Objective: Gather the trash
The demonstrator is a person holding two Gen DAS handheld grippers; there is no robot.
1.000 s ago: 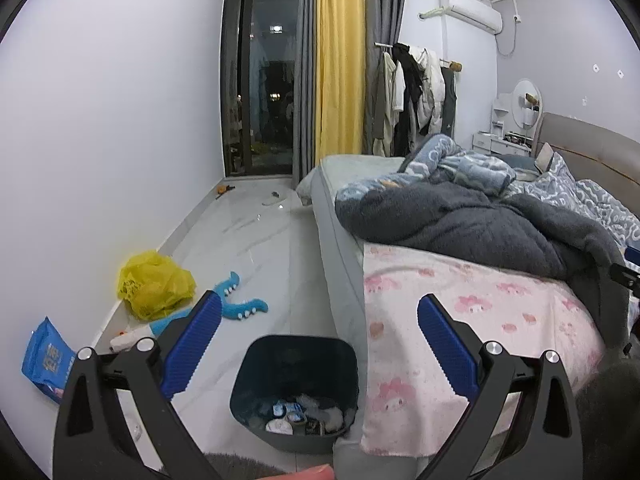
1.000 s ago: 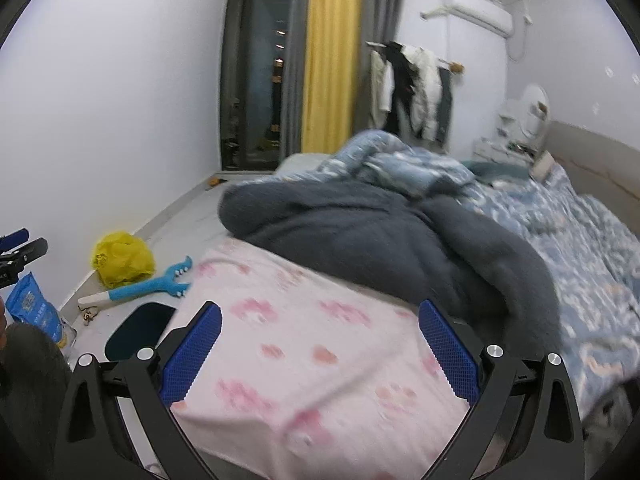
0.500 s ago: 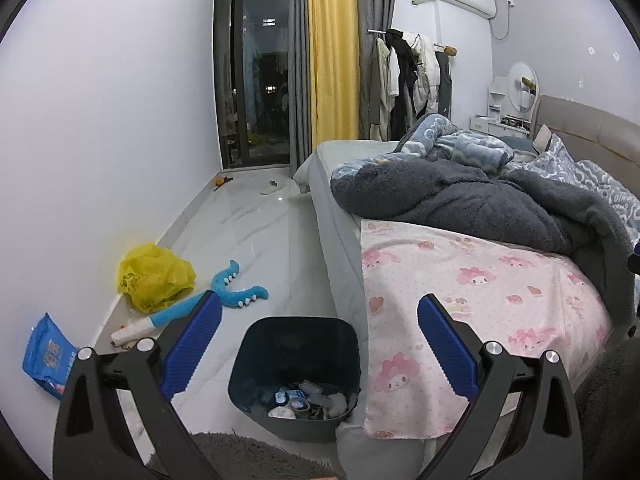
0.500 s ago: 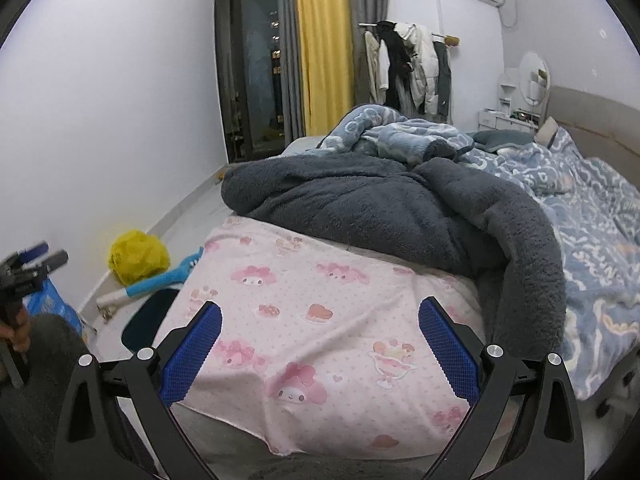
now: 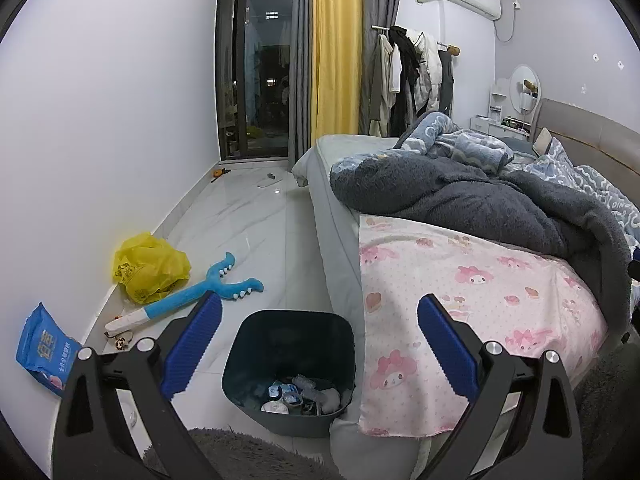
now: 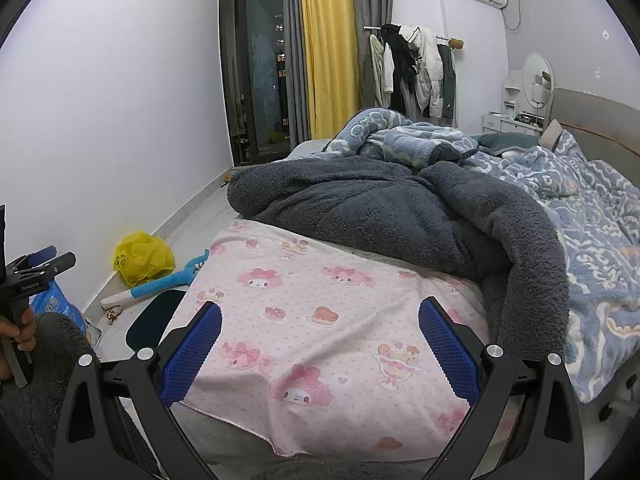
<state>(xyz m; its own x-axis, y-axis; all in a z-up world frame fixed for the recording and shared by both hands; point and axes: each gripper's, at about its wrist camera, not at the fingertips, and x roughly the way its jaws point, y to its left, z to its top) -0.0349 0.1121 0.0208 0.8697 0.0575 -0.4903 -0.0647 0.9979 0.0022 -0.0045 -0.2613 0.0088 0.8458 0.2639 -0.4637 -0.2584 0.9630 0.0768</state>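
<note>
Bedroom floor beside a bed. Left gripper jaws spread wide, nothing between them, pointing down over the dark bin that stands on the white tile just left of the bed. Bin holds a small heap of trash at its bottom: small cups, crumpled wrappers, details too small to tell. Yellow plastic bag lies on the floor against the left wall, far-left of the bin. Blue plush toy with a forked end lies just beside the bag, between bag and bin, its white handle end pointing near-left. Blue snack packet leans at the wall base, near-left, apart from the toy. Grey rug edge at the near side touches the bin's base area.

Right gripper also wide, empty, hanging over the pink cartoon-print sheet on the near end of the bed. Dark grey fleece blanket bunched further back, blue patterned duvet to its right. In the right wrist view the left gripper shows at the left edge, a hand on its handle.
</note>
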